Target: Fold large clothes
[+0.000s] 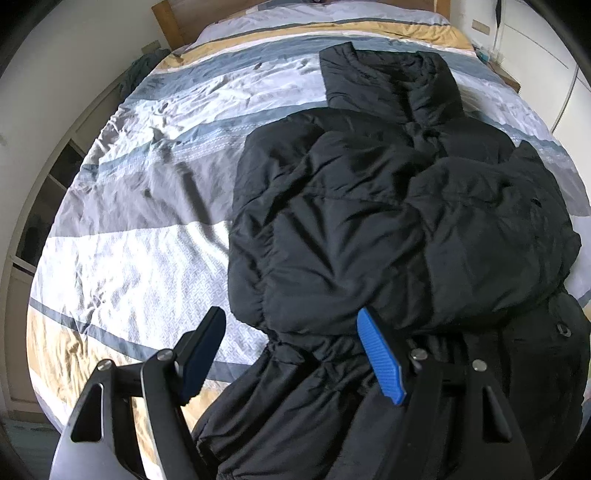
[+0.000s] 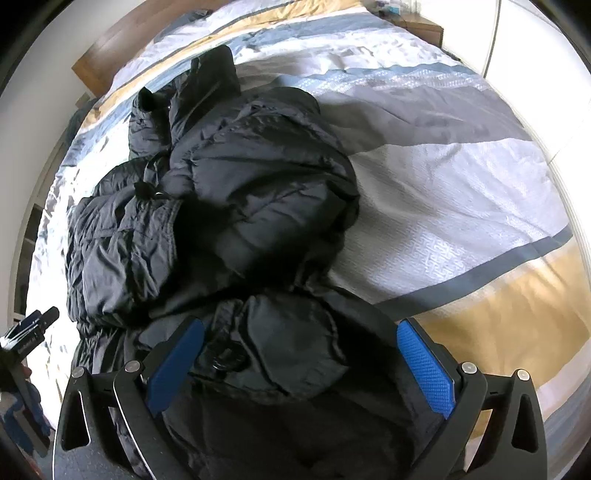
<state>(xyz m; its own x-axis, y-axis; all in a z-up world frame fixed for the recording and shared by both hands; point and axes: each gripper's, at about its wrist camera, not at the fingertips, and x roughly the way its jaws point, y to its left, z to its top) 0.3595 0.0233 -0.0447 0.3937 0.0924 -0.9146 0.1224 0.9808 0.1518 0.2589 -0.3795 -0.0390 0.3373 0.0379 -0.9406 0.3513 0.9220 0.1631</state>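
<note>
A black puffer jacket (image 1: 388, 221) lies crumpled and partly folded on the striped bed cover (image 1: 147, 229), its collar toward the headboard. My left gripper (image 1: 291, 317) hangs open over the jacket's near left edge, and nothing is pinched between its pads. In the right wrist view the same jacket (image 2: 229, 192) fills the middle. My right gripper (image 2: 300, 326) stands wide open just above the jacket's near hem, its blue pads (image 2: 424, 369) clear of the fabric. A black finger of the left gripper (image 2: 44, 319) shows at the left edge.
The bed has a wooden headboard (image 1: 166, 22) at the far end. Open shelving (image 1: 48, 192) runs along the left side of the bed. White cupboard doors (image 1: 546, 55) and a bedside table (image 2: 417, 26) stand on the right. Bare bed cover (image 2: 461, 184) stretches right of the jacket.
</note>
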